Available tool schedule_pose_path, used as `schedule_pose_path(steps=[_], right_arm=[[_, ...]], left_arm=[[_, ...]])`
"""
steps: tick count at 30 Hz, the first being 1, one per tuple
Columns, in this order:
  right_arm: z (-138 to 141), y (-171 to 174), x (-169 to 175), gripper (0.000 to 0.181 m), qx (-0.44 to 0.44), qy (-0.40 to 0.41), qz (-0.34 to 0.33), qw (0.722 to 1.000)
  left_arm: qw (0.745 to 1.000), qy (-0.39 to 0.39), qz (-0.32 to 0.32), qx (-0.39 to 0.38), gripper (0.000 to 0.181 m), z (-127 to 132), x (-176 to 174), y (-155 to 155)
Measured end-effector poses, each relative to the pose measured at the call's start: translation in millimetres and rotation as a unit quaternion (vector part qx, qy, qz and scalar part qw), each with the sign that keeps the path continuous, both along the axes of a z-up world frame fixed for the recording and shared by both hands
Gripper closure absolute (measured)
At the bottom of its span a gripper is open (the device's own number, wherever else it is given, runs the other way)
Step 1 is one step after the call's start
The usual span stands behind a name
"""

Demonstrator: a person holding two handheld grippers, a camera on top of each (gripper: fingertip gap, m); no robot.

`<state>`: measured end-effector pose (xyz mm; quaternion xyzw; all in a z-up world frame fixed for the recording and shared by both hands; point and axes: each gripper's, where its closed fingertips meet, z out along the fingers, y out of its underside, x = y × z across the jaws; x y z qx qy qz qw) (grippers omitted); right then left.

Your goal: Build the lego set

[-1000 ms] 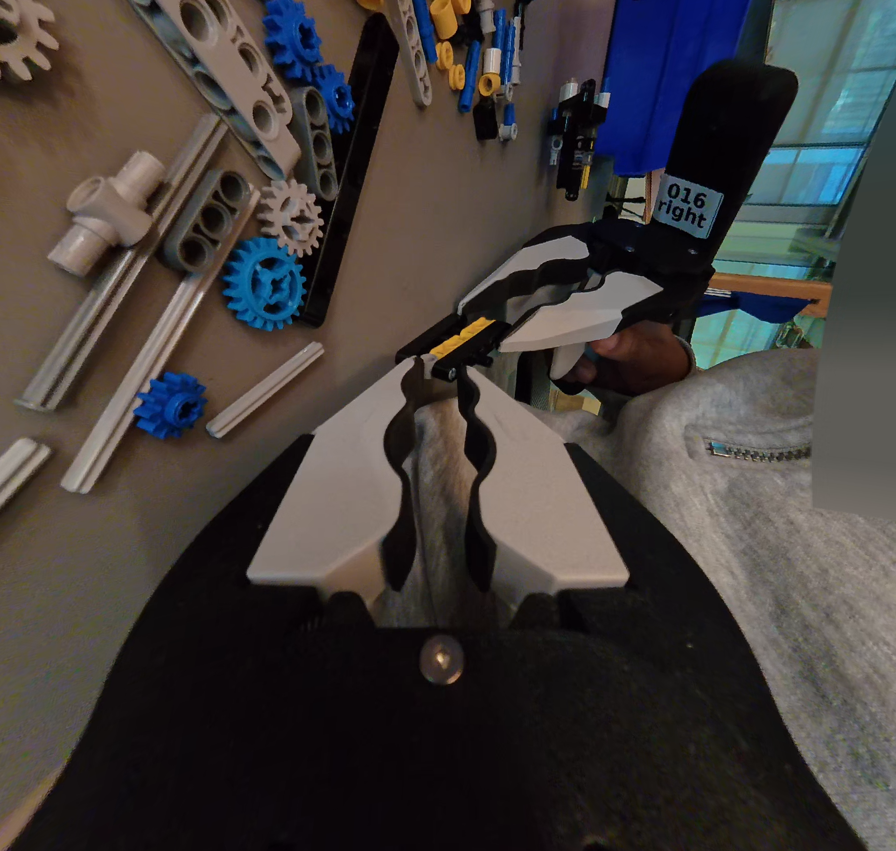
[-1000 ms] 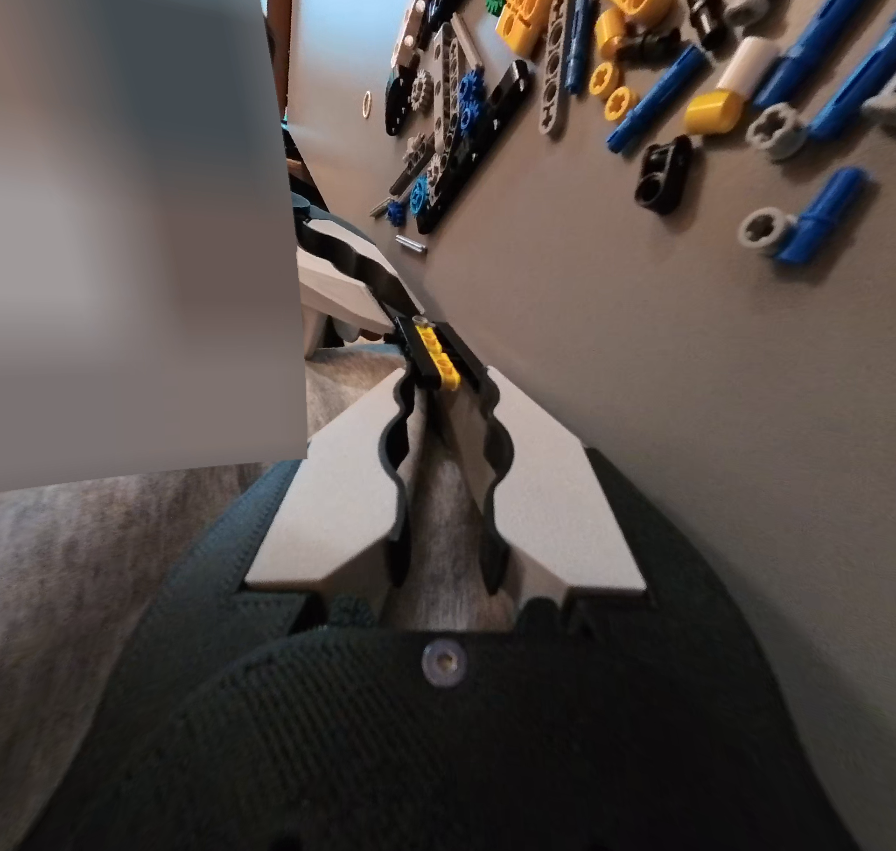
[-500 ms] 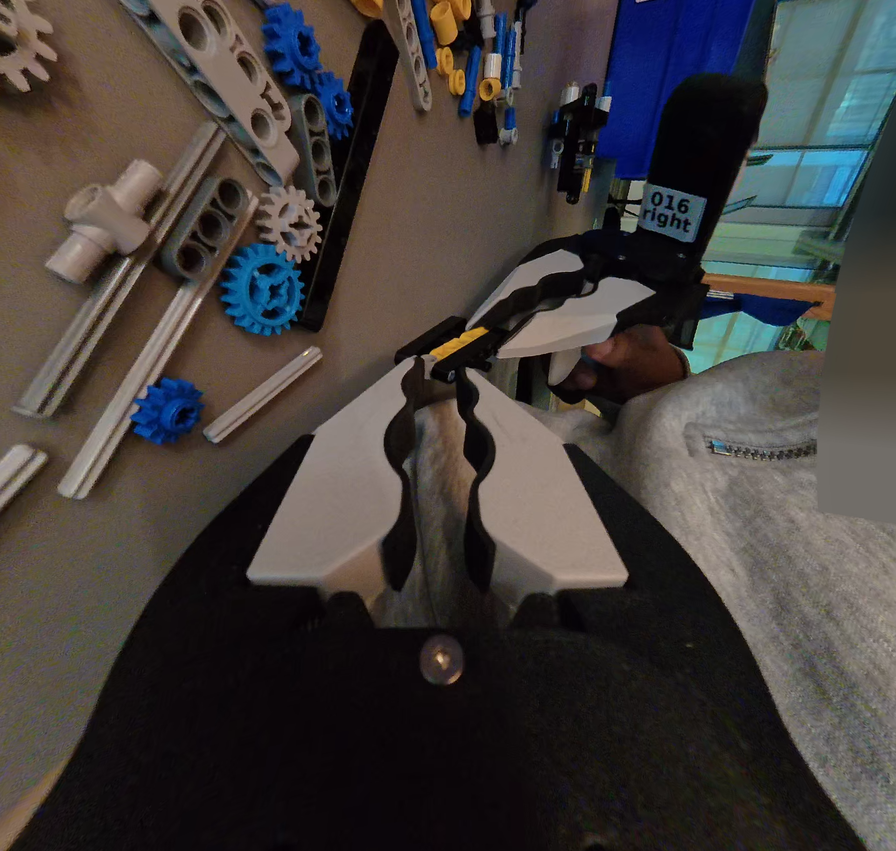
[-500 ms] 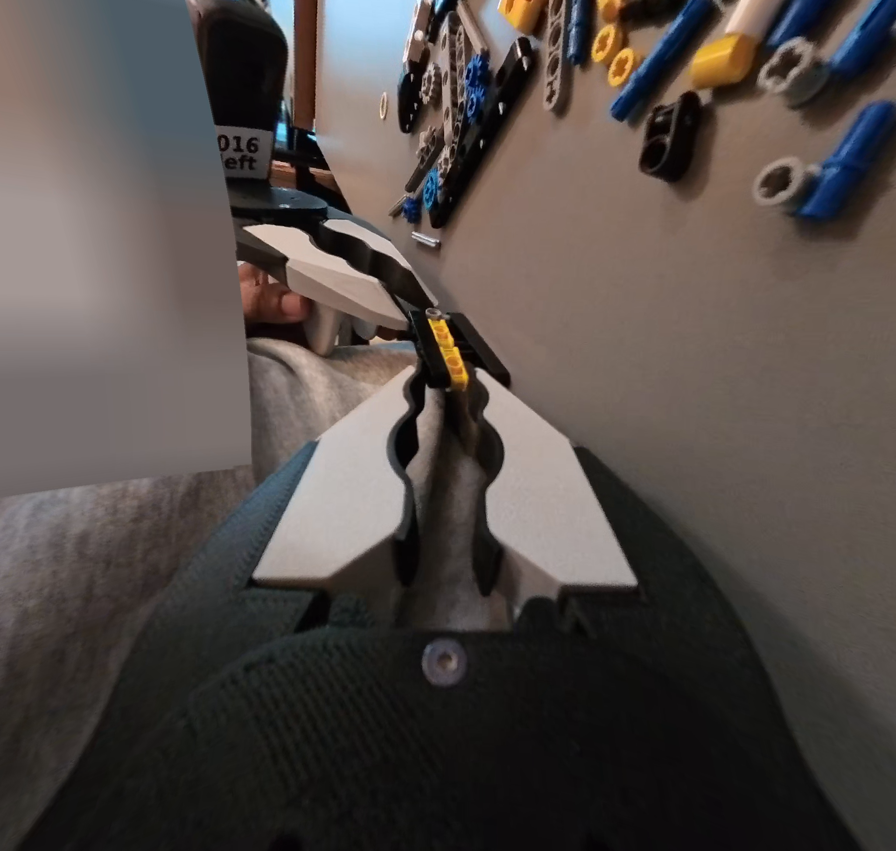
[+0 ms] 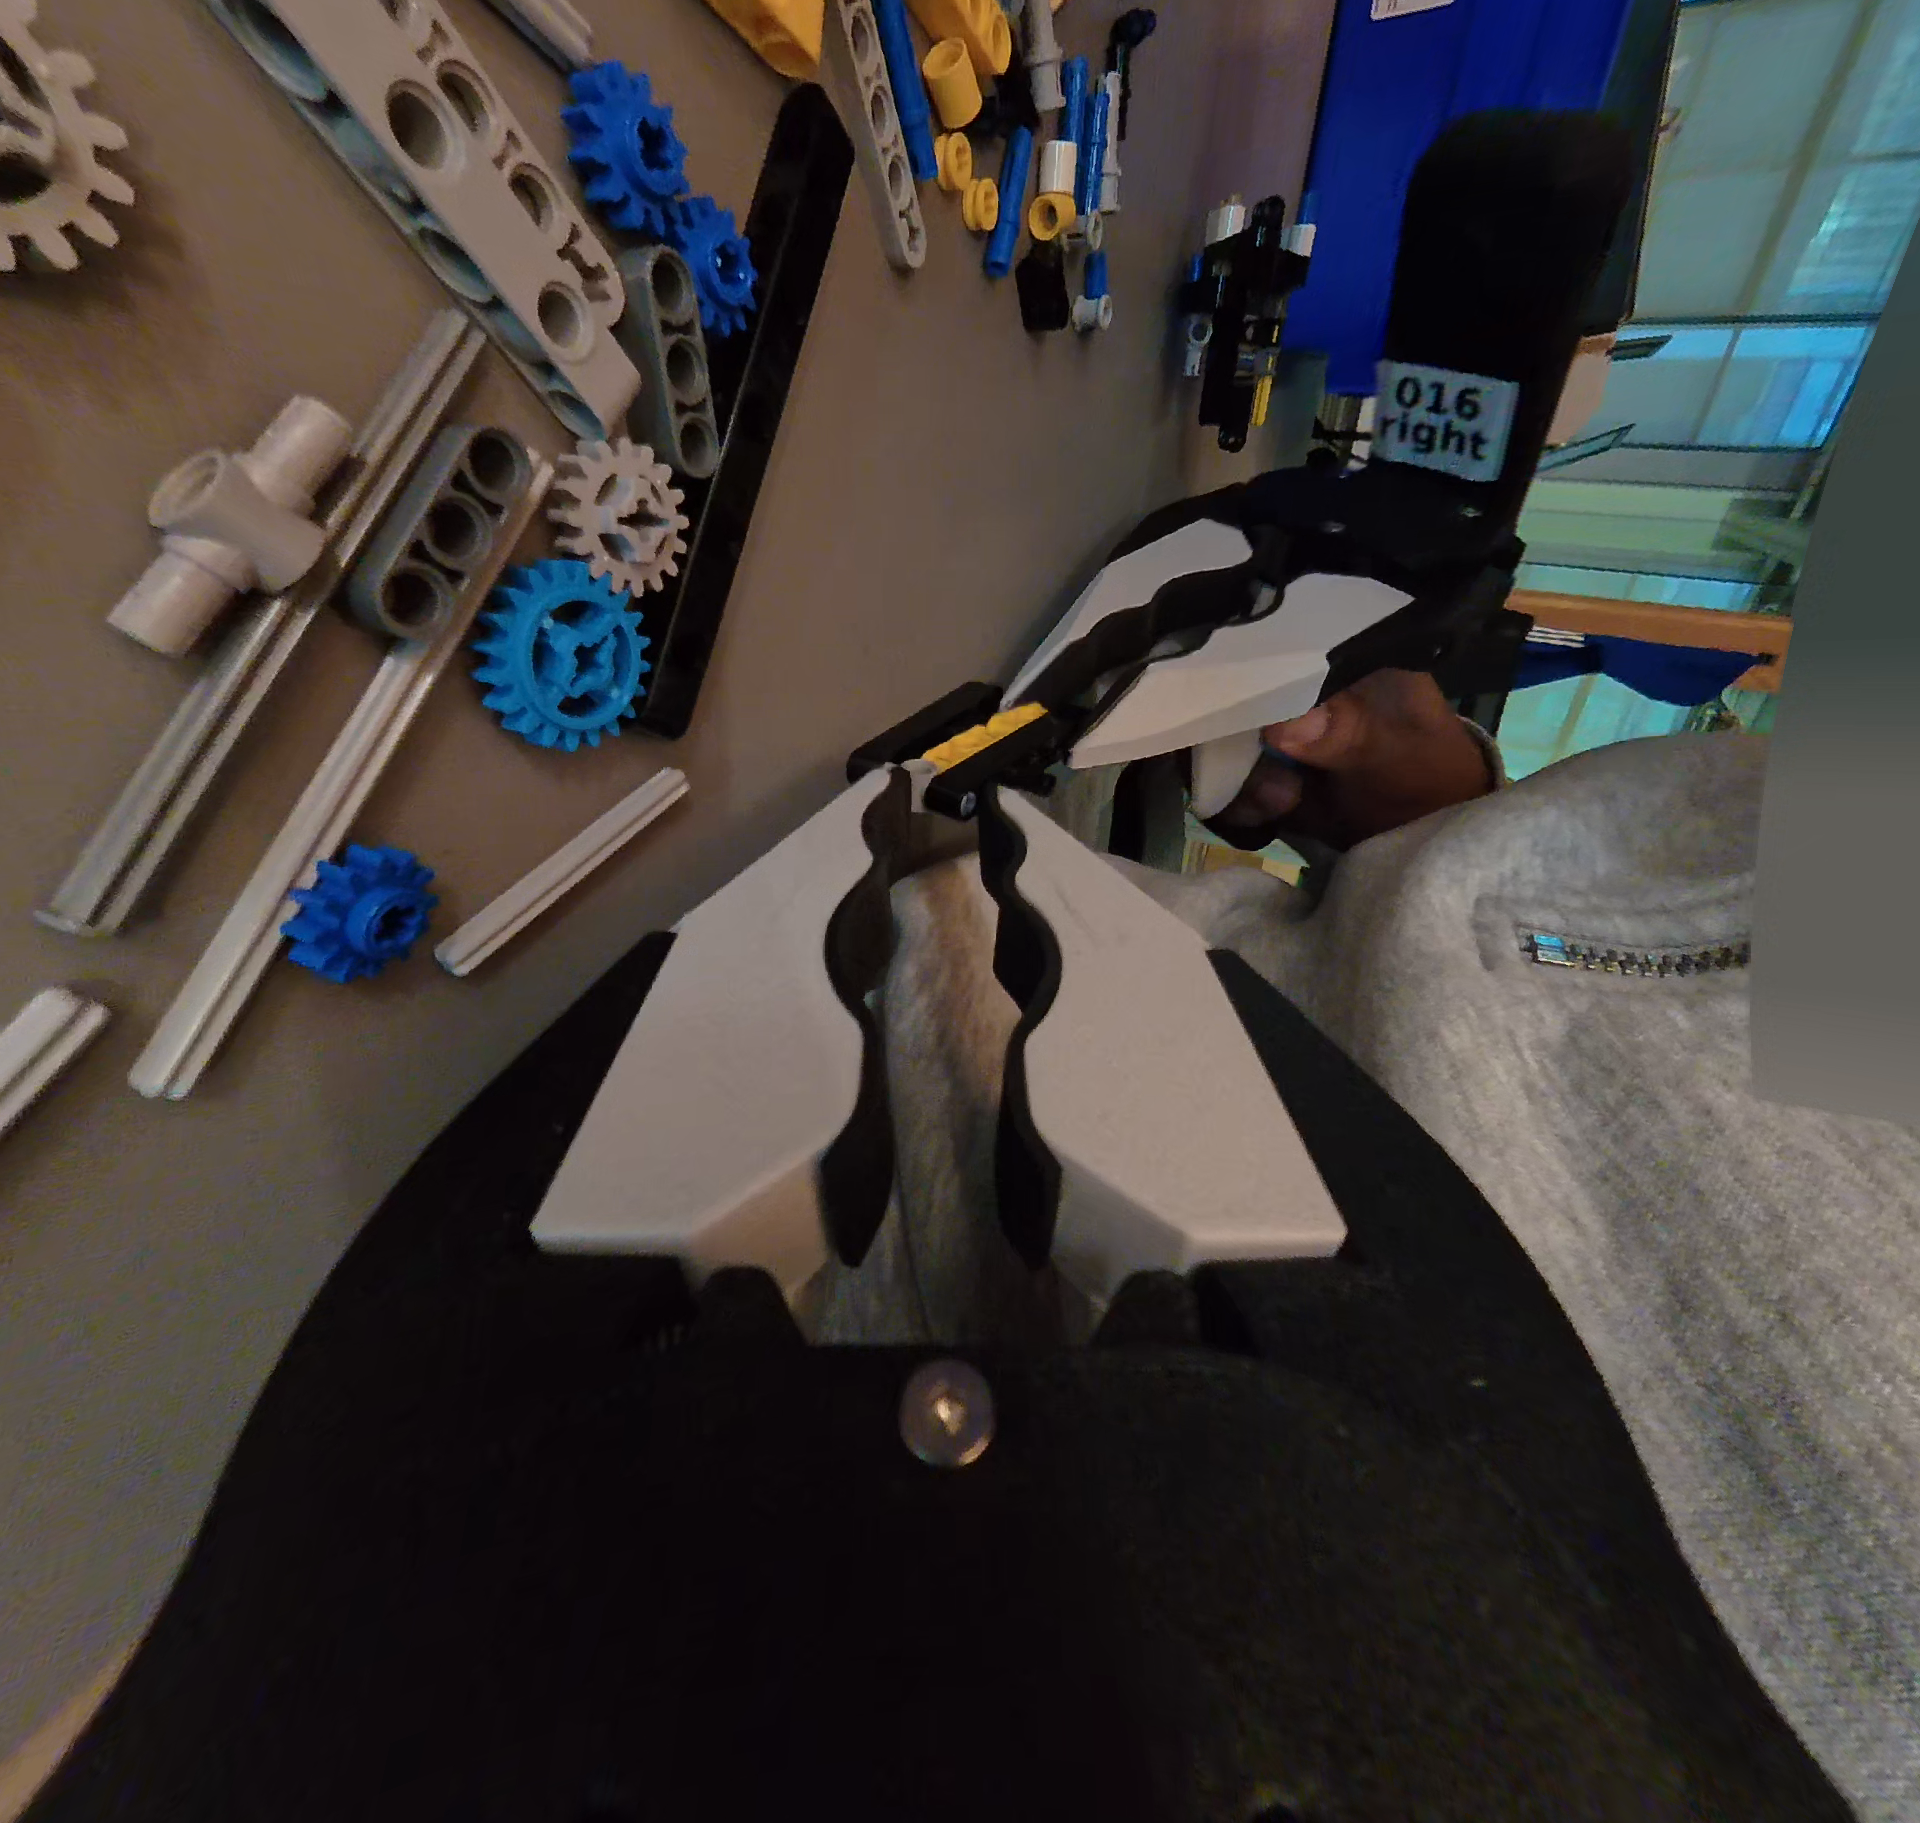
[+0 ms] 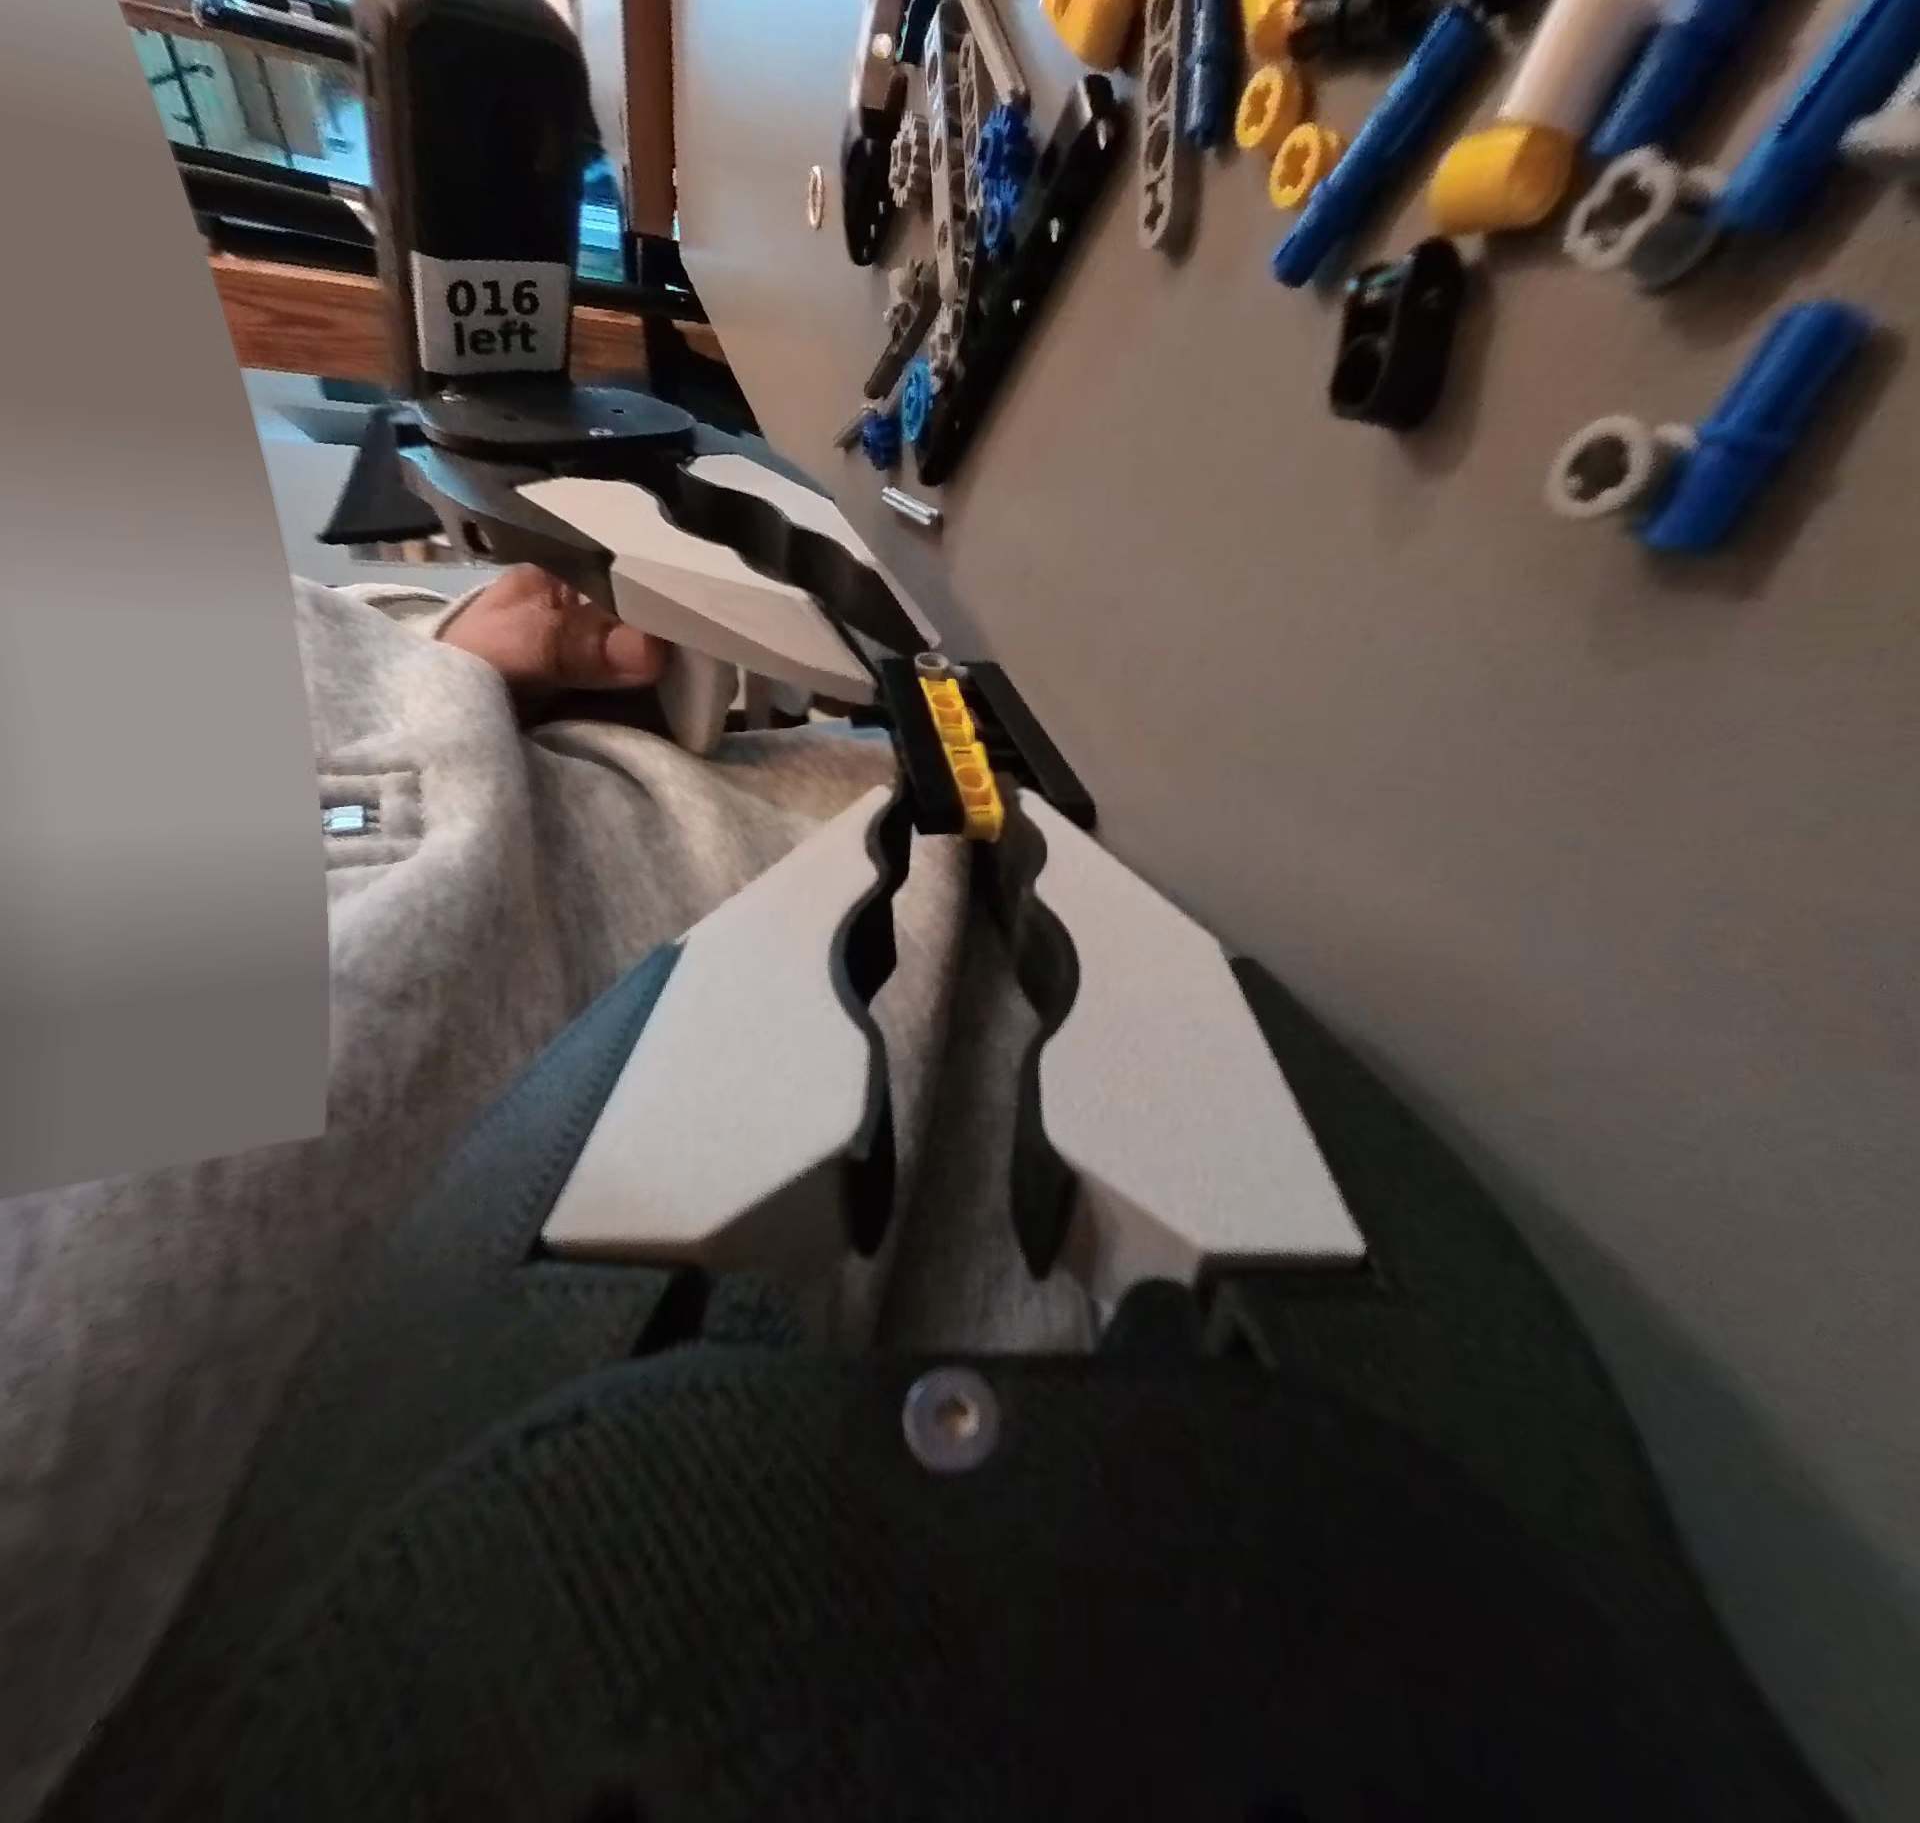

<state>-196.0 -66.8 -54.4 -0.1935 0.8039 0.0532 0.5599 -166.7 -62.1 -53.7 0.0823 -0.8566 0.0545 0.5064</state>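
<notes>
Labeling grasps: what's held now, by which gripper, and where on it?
One small black-and-yellow lego beam assembly, held off the table. Right gripper pinches its near end; left gripper pinches the opposite end, by the grey pin.

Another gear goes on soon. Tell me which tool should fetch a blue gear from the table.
Left, probably. The blue gears lie just beside the left tool, while the right tool sits nearer the blue pins. Both tools currently grip the black-and-yellow assembly.

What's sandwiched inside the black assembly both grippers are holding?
Inside the black assembly, a yellow beam sits between two black beams, with a grey pin end at its far end. How they connect inside is hidden.
</notes>
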Motion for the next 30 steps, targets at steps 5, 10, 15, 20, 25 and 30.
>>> schedule_pose_path(steps=[5,10,15,20,25,30], right_arm=[[8.9,-0.2,-0.2,0.154,-0.049,-0.02,0.016,0.998],[9.2,-16.3,-8.0,0.145,-0.181,-0.024,0.029,0.983],[11.9,-11.5,-2.7,0.147,-0.248,-0.04,0.059,0.966],[14.3,-12.1,-6.4,0.145,-0.259,-0.032,0.038,0.964],[21.4,-13.8,-12.4,0.147,-0.249,-0.024,-0.014,0.968],[21.6,3.5,-13.5,0.155,-0.208,0.0,-0.047,0.977]], left_arm=[[1.0,-0.002,-0.003,-0.006,0.171,0.5,-1.4,-1.6],[1.0,-0.006,0.002,-0.007,0.169,0.1,-0.4,-3.3],[1.0,-0.012,0.0,-0.013,0.159,1.1,-0.6,-3.1],[0.999,-0.019,0.0,-0.027,0.153,4.4,0.3,-2.1],[0.998,-0.023,-0.001,-0.057,0.153,9.7,1.1,-3.5],[0.995,-0.014,0.001,-0.097,0.153,16.7,2.7,-3.9]])
